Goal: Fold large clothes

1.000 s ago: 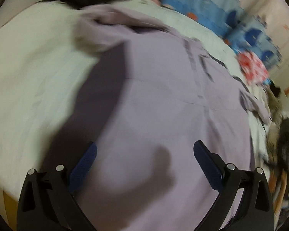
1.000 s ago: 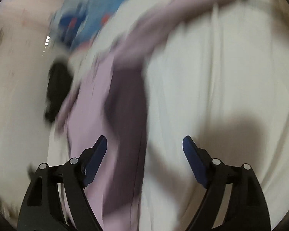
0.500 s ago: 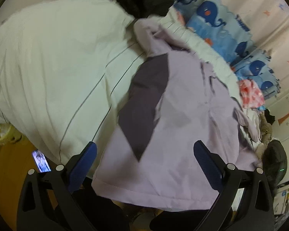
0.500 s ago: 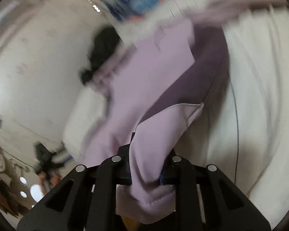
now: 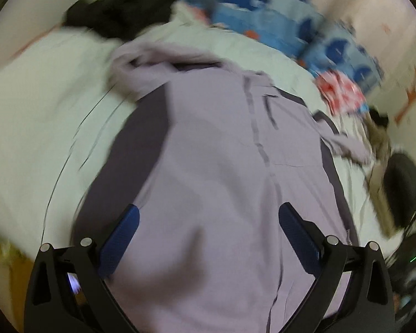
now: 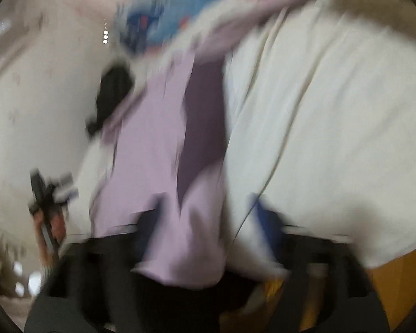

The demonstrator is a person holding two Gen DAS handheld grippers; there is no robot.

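White bed (image 5: pixel 41 116) w/ lilac garment (image 5: pixel 213 166) spread flat. Left claw (image 5: pixel 208 230) wide open, empty; right claw (image 6: pixel 205 216) opening, garment hem btw jaws.

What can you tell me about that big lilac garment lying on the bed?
The lilac garment is a large, soft-looking piece, pale purple with darker purple panels down both sides and a seam or placket running along its middle. It lies spread, mostly flat, on the white bedding, its far end bunched near a black cloth, one part trailing off to the right. Its near hem hangs over the bed's edge. The left gripper stands open above it; the right gripper's jaws are opening, the hem between them.
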